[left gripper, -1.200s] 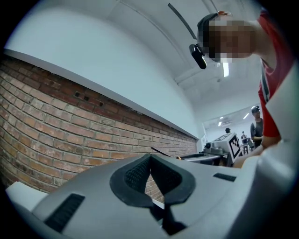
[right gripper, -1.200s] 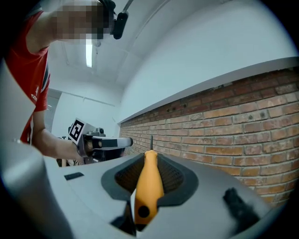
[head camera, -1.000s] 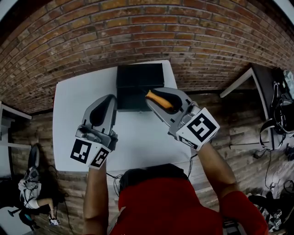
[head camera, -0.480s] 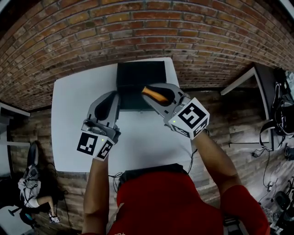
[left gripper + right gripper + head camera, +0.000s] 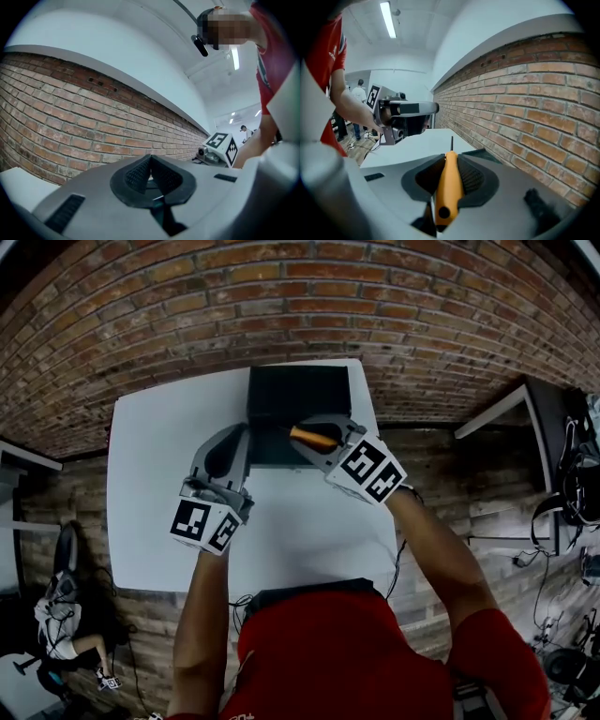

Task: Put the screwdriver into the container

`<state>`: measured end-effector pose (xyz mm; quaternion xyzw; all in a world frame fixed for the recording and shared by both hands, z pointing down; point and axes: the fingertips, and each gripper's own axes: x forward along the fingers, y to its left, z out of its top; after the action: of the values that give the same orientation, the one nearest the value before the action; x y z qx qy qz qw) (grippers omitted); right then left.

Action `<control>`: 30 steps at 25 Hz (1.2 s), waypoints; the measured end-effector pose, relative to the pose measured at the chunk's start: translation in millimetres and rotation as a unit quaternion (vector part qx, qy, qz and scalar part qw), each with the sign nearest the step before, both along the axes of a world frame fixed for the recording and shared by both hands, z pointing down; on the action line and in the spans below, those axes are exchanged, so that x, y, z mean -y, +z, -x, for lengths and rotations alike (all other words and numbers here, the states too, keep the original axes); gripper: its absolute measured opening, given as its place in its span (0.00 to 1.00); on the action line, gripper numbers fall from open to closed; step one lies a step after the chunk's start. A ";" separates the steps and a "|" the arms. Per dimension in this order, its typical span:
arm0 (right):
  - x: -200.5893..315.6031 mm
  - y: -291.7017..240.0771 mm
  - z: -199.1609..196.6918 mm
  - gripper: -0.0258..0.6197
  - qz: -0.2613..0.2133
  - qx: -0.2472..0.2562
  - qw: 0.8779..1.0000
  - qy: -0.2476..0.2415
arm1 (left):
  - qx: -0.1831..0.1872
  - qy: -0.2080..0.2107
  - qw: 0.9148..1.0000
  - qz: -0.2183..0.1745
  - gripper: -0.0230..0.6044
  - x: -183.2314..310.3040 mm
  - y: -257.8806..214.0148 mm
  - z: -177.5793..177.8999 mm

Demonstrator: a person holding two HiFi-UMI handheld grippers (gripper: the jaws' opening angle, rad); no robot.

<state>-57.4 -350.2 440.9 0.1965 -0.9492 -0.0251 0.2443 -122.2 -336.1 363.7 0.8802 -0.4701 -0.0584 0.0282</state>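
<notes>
Black container (image 5: 298, 395) on tabletop (image 5: 159, 474); right gripper (image 5: 306, 434) fingers pinch screwdriver (image 5: 315, 438) over its near rim; left gripper (image 5: 150, 161) fingers pressed together, alongside.

Container (image 5: 298, 395) at table's (image 5: 155, 484) far edge, screwdriver (image 5: 314, 438) over its near side

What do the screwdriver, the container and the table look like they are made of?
The screwdriver: smooth orange handle with a soft sheen, likely plastic; thin dark shaft, probably metal. The container: matte black, straight-edged box, plastic or metal, cannot tell. The table: flat, even white top, likely laminate.
</notes>
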 end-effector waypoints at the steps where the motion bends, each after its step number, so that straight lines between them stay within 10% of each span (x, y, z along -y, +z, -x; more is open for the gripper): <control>1: 2.0 8.7 2.2 0.19 0.007 -0.011 1.000 -0.004 | 0.004 0.000 1.000 0.001 0.06 2.4 3.1 -0.1; 30: 40.3 134.7 22.0 0.19 0.111 -0.198 0.973 -0.032 | 0.020 -0.007 0.999 0.038 0.06 20.4 35.1 12.3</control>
<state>-79.4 -390.5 575.6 0.1290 -0.8847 0.0344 0.4466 -134.5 -356.6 398.8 0.8762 -0.4785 -0.0227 0.0521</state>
